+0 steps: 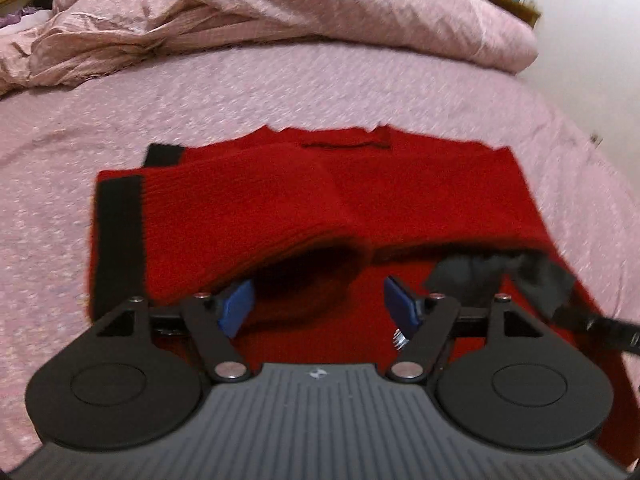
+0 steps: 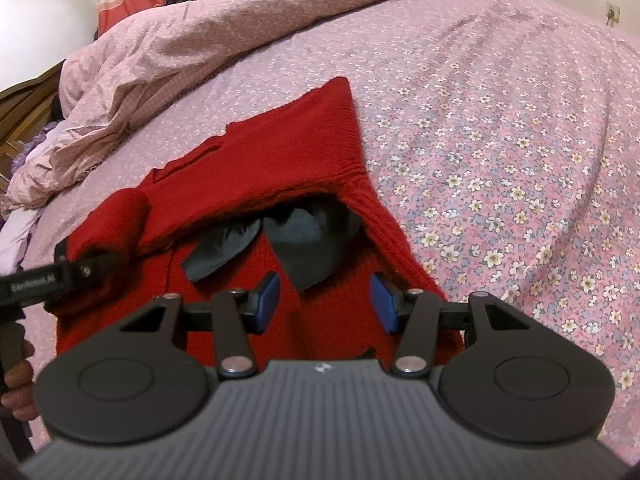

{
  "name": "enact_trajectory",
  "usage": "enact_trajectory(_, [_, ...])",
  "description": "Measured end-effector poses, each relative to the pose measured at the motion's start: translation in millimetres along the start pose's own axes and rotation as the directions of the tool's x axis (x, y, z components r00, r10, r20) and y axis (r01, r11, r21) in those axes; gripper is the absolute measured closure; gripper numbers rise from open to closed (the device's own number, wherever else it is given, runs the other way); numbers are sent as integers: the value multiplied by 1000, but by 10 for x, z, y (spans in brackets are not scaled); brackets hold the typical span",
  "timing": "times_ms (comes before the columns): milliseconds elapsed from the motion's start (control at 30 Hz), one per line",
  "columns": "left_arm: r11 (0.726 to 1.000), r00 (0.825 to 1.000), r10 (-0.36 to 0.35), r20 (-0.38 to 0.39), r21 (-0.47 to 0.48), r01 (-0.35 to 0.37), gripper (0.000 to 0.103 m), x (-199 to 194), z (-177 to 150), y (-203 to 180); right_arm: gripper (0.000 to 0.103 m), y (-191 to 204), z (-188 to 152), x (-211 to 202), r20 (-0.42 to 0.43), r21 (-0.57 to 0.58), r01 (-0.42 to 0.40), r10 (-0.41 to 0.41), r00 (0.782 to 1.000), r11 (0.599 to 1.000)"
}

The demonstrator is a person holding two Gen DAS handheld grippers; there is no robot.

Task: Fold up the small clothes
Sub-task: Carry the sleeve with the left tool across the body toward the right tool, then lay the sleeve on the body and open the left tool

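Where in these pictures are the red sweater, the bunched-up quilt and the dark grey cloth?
red sweater [image 1: 420, 200]: left wrist view, on its flat knitted body.
bunched-up quilt [image 1: 280, 4]: left wrist view, on its wrinkled top.
dark grey cloth [image 2: 308, 248]: right wrist view, on its larger flap, lying on the sweater.

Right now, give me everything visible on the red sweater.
The red sweater is a ribbed knit, partly folded on the pink floral bedsheet. Black cuffs show at its left edge in the left wrist view. A sleeve is folded across the body, its fold bulging up in front of the left tool. Dark grey fabric pokes from under a folded edge. Both tools' jaws stand open above the knit, gripping nothing; the right tool hovers over the near hem.
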State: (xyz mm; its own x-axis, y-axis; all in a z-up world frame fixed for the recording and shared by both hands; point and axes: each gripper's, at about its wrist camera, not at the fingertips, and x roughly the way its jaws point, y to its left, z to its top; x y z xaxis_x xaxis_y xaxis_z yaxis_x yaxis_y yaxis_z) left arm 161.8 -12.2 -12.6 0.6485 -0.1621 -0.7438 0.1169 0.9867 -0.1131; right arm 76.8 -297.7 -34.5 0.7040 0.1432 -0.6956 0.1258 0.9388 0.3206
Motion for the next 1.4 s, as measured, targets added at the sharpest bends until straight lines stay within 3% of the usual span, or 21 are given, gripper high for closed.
enact_trajectory(300, [993,994,106,-36,-54,-108,26,-276,-213,426,50,211,97,-34,16,-71,-39,40,999,997])
enact_trajectory(633, [962,973,229,-40,-140,-233,25,-360,-340,887,50,883,193,103,-18,-252,-137,137,990,958])
enact_trajectory(867, [954,968,249,-44,-161,-253,25,-314,-375,982,50,1546,174,285,-67,-465,-181,169,983,867])
enact_trajectory(1000, [952,966,256,-35,-162,-259,25,-298,-375,1018,40,1872,103,407,-64,-586,-152,142,988,796])
enact_trajectory(1267, [946,964,261,-42,-186,-265,25,-229,-387,1105,39,2315,-6,586,6,-760,-65,107,994,646])
enact_trajectory(1400, [945,963,264,-48,-188,-269,25,-184,-391,1129,39,2460,-53,727,7,-794,-59,106,994,604])
